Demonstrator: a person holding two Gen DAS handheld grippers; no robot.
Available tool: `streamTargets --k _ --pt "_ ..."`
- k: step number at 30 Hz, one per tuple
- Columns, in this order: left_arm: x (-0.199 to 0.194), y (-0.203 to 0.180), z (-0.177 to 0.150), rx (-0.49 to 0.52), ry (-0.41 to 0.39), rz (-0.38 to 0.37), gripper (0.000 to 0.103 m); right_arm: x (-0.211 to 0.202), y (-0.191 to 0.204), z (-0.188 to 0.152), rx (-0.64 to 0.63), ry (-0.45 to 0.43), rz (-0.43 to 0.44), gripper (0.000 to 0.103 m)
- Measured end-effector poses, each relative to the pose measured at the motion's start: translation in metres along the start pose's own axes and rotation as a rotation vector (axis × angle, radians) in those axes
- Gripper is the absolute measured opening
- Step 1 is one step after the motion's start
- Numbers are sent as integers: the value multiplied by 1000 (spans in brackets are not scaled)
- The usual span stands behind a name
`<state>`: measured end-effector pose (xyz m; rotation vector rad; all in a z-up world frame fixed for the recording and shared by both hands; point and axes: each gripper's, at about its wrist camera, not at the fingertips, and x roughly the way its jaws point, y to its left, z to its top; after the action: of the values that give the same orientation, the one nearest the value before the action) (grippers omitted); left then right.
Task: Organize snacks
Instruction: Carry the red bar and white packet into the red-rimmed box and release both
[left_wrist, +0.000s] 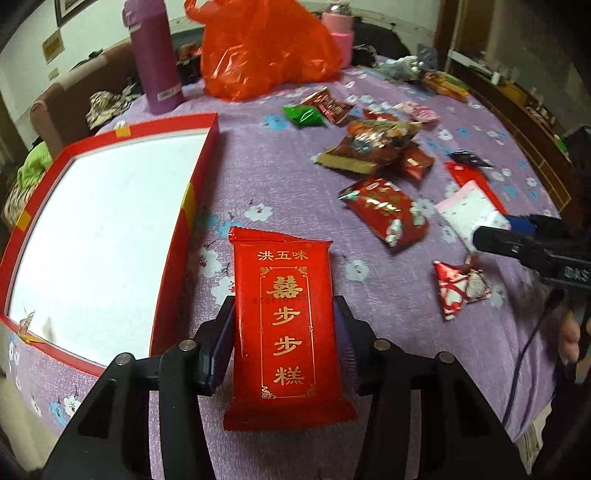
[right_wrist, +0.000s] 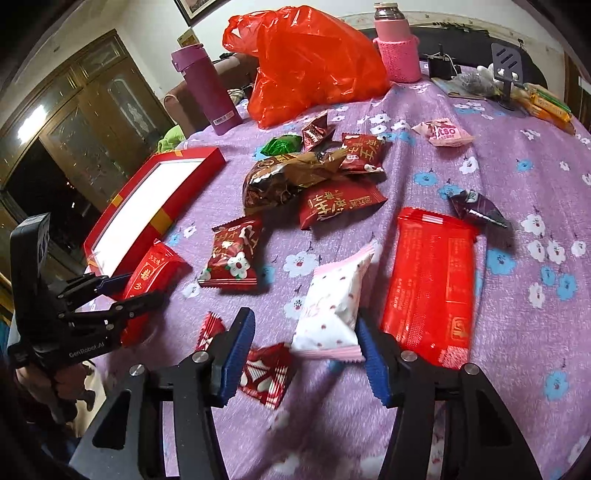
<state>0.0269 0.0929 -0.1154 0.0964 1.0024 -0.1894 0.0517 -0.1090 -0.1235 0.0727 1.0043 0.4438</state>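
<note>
Red box (left_wrist: 177, 155) interior bare — tablecloth (left_wrist: 280, 177) snack-strewn

Red snack packet (left_wrist: 286, 325) pinched in the left claw (left_wrist: 286, 343) (red box (left_wrist: 173, 236) just beside).

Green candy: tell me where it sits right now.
In the right wrist view the green candy lies at the far end of the snack pile, just in front of the orange bag, left of a dark red packet.

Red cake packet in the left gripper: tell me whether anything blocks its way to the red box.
Nothing visible does. The left gripper is shut on the red cake packet, right beside the red box. Only bare purple cloth lies between them, and the box's white inside shows nothing in it. The other snacks lie on the far side.
</note>
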Motion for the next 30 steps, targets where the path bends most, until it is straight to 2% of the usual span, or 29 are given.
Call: streamTargets --k 3,5,7,10,13,17,19,21,25,30 --pt "-7 -1 -1 14 -34 1 48 5 4 5 -6 23 -59 57" --pt "-12 -1 -2 20 -47 -15 48 14 4 7 3 53 -86 49" --pt "-15 2 -3 24 -60 -20 48 19 13 8 -32 59 -163 33" --pt "-21 8 -3 15 -83 -20 48 21 16 8 -12 59 -156 15" --pt "-33 21 0 -4 -120 -5 48 19 20 10 2 39 -166 14" --pt "-56 49 5 -42 -198 42 48 0 32 26 37 -25 -61 14" --pt "-63 65 7 -66 -231 98 48 -10 45 38 25 -59 25 14" --pt "-66 88 8 -92 -249 181 48 -7 63 50 -6 -62 69 14" --pt "-57 122 6 -119 -216 291 49 20 121 69 -111 -42 165 14" --pt "-39 143 4 -140 -160 360 49 65 186 87 -196 1 280 13"
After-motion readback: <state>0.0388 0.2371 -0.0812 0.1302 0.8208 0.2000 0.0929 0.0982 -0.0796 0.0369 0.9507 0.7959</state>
